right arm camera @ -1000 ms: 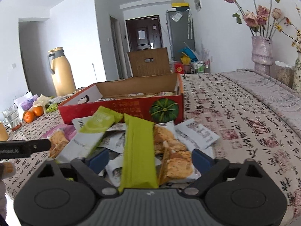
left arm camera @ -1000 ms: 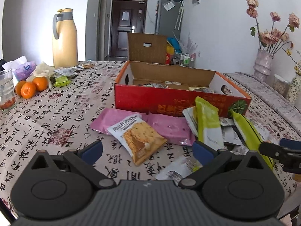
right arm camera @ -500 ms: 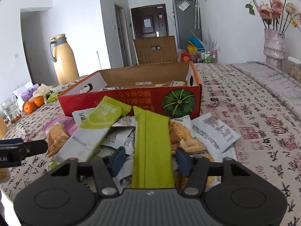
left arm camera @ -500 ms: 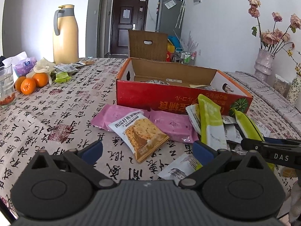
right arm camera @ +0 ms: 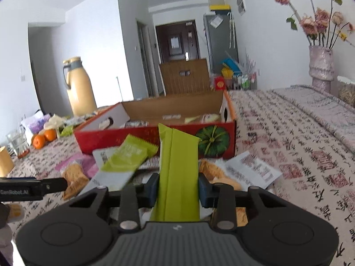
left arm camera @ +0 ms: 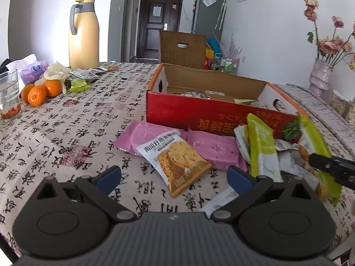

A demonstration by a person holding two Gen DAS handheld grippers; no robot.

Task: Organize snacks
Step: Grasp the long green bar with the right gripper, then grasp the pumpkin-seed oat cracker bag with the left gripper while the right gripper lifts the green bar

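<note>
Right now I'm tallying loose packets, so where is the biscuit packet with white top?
In the left wrist view the biscuit packet lies mid-table on the tablecloth, overlapping two pink packets, in front of the red box.

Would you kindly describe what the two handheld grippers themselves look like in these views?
Both are matt black plastic. The left gripper has a ribbed grey-black body, two round pivot housings, angled black linkage arms with silver pins, and dark blue finger pads. The right gripper is built the same, with a small white logo on its body. Seen from the side, the left one bears white lettering. No cables or sleeves show.
</note>
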